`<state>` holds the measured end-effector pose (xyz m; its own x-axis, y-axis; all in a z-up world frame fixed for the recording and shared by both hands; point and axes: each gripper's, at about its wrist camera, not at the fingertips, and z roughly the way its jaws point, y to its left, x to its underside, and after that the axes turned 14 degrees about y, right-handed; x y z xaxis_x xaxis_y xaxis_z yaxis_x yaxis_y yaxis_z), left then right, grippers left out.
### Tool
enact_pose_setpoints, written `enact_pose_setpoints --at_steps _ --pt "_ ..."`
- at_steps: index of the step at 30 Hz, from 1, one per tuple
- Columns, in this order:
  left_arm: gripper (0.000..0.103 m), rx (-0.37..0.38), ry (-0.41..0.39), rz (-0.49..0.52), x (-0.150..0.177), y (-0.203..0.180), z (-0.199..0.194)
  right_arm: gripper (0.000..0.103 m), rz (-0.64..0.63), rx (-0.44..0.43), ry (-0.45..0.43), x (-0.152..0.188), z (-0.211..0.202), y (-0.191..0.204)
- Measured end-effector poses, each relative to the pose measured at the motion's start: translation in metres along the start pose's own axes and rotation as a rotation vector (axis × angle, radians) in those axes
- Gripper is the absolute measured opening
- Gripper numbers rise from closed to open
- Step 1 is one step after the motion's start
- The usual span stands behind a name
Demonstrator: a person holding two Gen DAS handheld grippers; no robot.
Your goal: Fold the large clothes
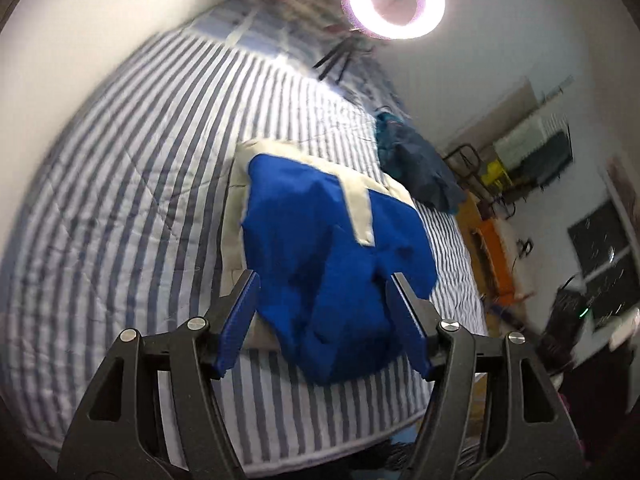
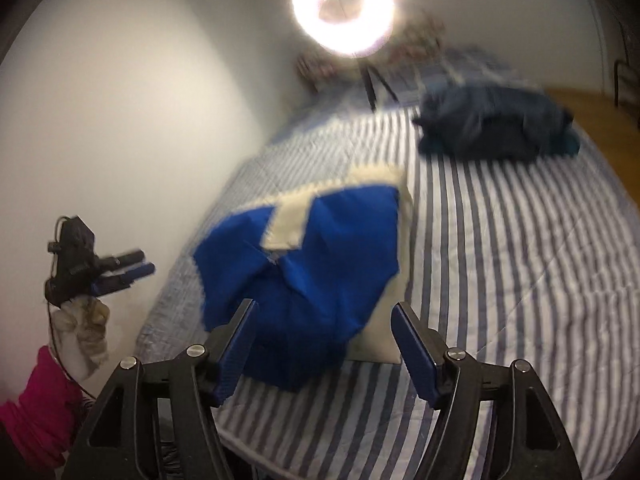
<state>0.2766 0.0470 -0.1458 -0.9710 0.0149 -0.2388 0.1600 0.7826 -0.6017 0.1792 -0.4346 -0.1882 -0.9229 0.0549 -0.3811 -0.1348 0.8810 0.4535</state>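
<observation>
Both the left gripper [image 1: 322, 292] and the right gripper [image 2: 324, 322] stood with jaws apart and empty above the blue-and-cream garment [image 1: 320, 248] lying bunched on the striped bed [image 1: 140, 160], which appeared soft and limp, best pinched at its near hem corners.

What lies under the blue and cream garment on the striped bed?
Under the blue and cream garment only the blue-and-white striped quilt shows around its edges; anything directly beneath its folds is covered.
</observation>
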Motion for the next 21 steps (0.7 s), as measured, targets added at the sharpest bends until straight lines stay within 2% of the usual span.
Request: enact_pose_setpoints --at_steps 3,7,9,10,11,12,13,14,15,17,20,21 --pt "0.067 0.055 0.009 -0.075 -0.02 0.019 0.017 0.072 0.081 -0.077 0.054 -0.015 0.027 -0.022" --pt "0.067 0.065 0.027 -0.148 -0.044 0.037 0.043 0.072 0.17 -0.142 0.079 -0.035 0.054 -0.043" --pt "0.061 0.037 0.031 -0.181 -0.051 0.047 0.058 0.072 0.183 -0.146 0.099 -0.043 0.066 -0.046" --pt "0.05 0.044 0.047 -0.191 -0.054 0.051 0.065 0.071 0.185 -0.152 0.11 -0.048 0.072 -0.046" --pt "0.037 0.059 0.069 -0.204 -0.056 0.056 0.074 0.062 0.186 -0.163 0.117 -0.05 0.076 -0.046" --pt "0.03 0.072 0.088 -0.216 -0.058 0.06 0.083 0.057 0.192 -0.179 0.13 -0.052 0.081 -0.047" --pt "0.017 0.083 0.1 -0.22 -0.058 0.063 0.088 0.039 0.2 -0.204 0.149 -0.053 0.085 -0.047" --pt "0.007 0.096 0.111 -0.218 -0.058 0.066 0.094 0.013 0.201 -0.221 0.167 -0.055 0.089 -0.047" --pt "0.006 0.091 0.118 -0.207 -0.059 0.065 0.098 0.005 0.205 -0.226 0.18 -0.054 0.091 -0.046" --pt "0.001 0.086 0.122 -0.19 -0.057 0.061 0.095 0.002 0.203 -0.258 0.169 -0.051 0.084 -0.043" --pt "0.001 0.123 0.118 -0.173 -0.05 0.052 0.079 0.001 0.145 -0.28 0.142 -0.047 0.063 -0.034" --pt "0.001 0.115 0.114 -0.161 -0.046 0.051 0.074 0.001 0.13 -0.275 0.14 -0.045 0.06 -0.035"
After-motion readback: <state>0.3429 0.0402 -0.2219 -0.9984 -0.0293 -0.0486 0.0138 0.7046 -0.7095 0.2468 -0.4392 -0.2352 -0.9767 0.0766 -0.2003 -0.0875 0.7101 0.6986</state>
